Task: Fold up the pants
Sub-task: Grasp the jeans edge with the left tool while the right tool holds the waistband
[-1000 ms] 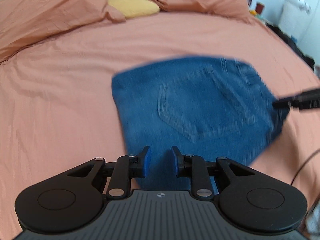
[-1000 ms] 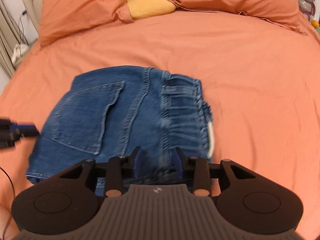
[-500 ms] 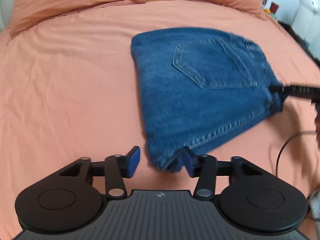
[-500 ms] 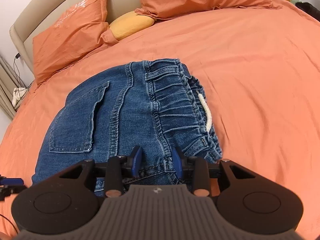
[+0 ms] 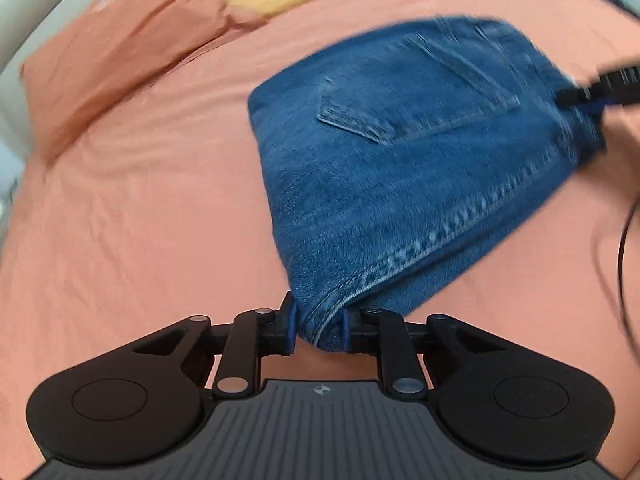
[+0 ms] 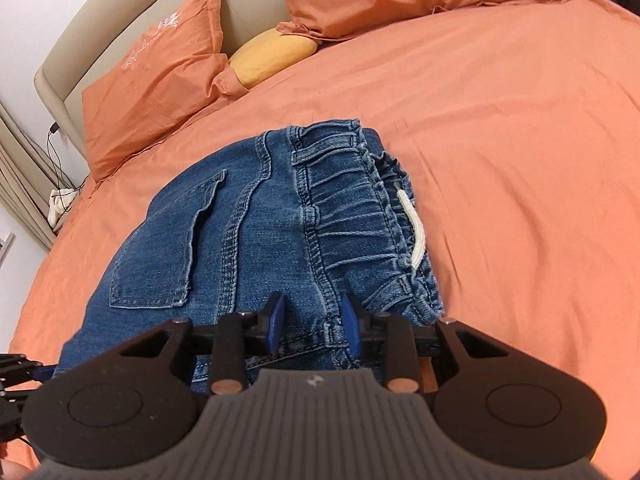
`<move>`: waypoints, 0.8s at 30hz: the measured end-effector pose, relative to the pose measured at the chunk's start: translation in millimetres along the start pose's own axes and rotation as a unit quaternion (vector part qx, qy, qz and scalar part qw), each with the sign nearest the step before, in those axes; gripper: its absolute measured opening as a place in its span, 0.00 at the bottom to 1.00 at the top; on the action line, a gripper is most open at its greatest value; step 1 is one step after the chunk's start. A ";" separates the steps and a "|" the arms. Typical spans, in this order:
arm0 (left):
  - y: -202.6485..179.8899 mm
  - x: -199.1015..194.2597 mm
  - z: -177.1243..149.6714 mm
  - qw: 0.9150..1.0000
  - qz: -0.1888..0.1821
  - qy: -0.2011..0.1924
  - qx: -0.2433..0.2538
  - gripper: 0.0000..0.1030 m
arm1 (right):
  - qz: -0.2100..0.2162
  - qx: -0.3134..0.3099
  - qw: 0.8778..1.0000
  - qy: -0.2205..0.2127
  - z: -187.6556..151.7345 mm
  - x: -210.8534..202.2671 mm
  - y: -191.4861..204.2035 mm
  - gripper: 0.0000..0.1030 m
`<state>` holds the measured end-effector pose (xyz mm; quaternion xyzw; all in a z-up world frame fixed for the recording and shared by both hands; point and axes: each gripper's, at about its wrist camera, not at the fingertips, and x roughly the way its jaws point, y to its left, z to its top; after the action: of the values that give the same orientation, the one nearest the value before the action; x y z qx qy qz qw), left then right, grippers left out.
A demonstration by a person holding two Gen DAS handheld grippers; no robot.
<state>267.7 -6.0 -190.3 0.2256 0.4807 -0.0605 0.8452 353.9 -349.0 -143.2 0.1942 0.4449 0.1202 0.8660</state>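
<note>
The folded blue denim pants lie on the orange bed, back pocket up. My left gripper is shut on their near folded corner. In the right wrist view the pants show the elastic waistband and a white drawstring. My right gripper is shut on the near edge by the waistband seam. The right gripper's tip also shows in the left wrist view, at the pants' far right corner. The left gripper shows at the lower left edge of the right wrist view.
The orange bedsheet spreads all around. Orange pillows and a yellow cushion lie at the beige headboard. A black cable hangs at the right. Cables and a white item sit beside the bed on the left.
My left gripper has closed from open onto the pants' near corner. Both views have shifted and tilted; the pants look pulled between the two grippers.
</note>
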 end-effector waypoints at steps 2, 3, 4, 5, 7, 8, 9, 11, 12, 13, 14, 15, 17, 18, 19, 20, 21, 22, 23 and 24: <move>-3.8 9.0 -1.2 1.000 0.004 0.018 0.018 0.21 | -0.002 -0.004 1.000 0.003 0.7 0.6 1.9 0.26; -5.5 15.8 -1.4 0.999 0.004 0.028 0.021 0.21 | -0.004 -0.007 1.000 0.003 0.4 1.1 3.2 0.26; -7.3 23.0 -2.8 0.999 0.003 0.036 0.022 0.21 | -0.007 -0.011 1.000 0.003 -0.4 1.0 4.6 0.26; -8.5 29.0 -4.1 0.999 0.003 0.041 0.021 0.20 | -0.009 -0.016 1.000 0.003 -1.3 1.0 6.2 0.26; -9.5 37.6 -6.9 0.999 0.002 0.041 0.017 0.20 | -0.013 -0.022 1.000 0.002 -2.5 0.8 7.8 0.26; -8.5 40.7 -7.5 0.999 0.000 0.039 0.011 0.20 | -0.014 -0.023 1.000 0.002 -2.8 0.5 8.2 0.26; -6.7 42.3 -9.2 0.999 -0.003 0.037 0.002 0.20 | -0.015 -0.025 1.000 0.002 -3.0 0.5 8.4 0.26; -8.0 43.2 -11.4 1.000 -0.002 0.030 0.001 0.20 | -0.016 -0.028 0.999 0.002 -3.4 1.2 8.4 0.26; -9.3 42.5 -12.3 1.000 0.002 0.027 0.007 0.20 | -0.017 -0.030 0.999 0.002 -3.6 1.6 8.1 0.26; -10.4 41.1 -12.2 1.000 0.005 0.026 0.007 0.20 | -0.018 -0.033 0.999 0.001 -3.6 1.9 8.4 0.26; -11.2 39.5 -12.0 1.000 0.008 0.027 0.006 0.20 | -0.019 -0.036 0.999 0.001 -3.7 1.9 8.5 0.26; -12.3 37.3 -11.9 1.000 0.010 0.026 0.005 0.20 | -0.019 -0.036 0.999 0.001 -3.7 1.7 8.3 0.26; -15.7 29.4 -13.2 1.000 0.011 0.026 0.007 0.20 | -0.017 -0.036 0.999 0.000 -4.3 0.8 7.2 0.26; -15.7 26.0 -15.6 1.000 0.009 0.028 0.006 0.20 | -0.016 -0.036 0.999 -0.001 -4.3 0.4 6.7 0.26; -17.3 22.1 -18.9 0.999 0.007 0.034 0.000 0.20 | -0.015 -0.035 0.999 -0.001 -4.5 0.2 6.0 0.26; -17.0 17.4 -22.8 0.999 0.007 0.036 -0.006 0.19 | -0.015 -0.035 0.999 -0.001 -4.6 -0.1 6.3 0.26; -16.3 11.5 -27.2 0.999 0.006 0.034 -0.011 0.18 | -0.015 -0.036 0.999 0.000 -4.8 -0.7 6.8 0.26; -14.6 5.8 -30.6 0.999 0.000 0.035 -0.019 0.16 | -0.016 -0.037 0.999 0.001 -4.9 -1.3 7.2 0.26; -11.5 0.1 -34.1 0.999 -0.007 0.037 -0.030 0.15 | -0.017 -0.037 0.999 0.004 -5.0 -2.6 7.7 0.26; -8.2 -5.8 -35.9 0.998 -0.015 0.035 -0.041 0.15 | -0.016 -0.035 0.999 0.007 -4.7 -4.2 7.5 0.26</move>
<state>233.8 1.9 -203.8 0.1857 0.5150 -0.0457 0.8356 347.4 -342.8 -139.3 0.1558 0.4493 0.1226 0.8711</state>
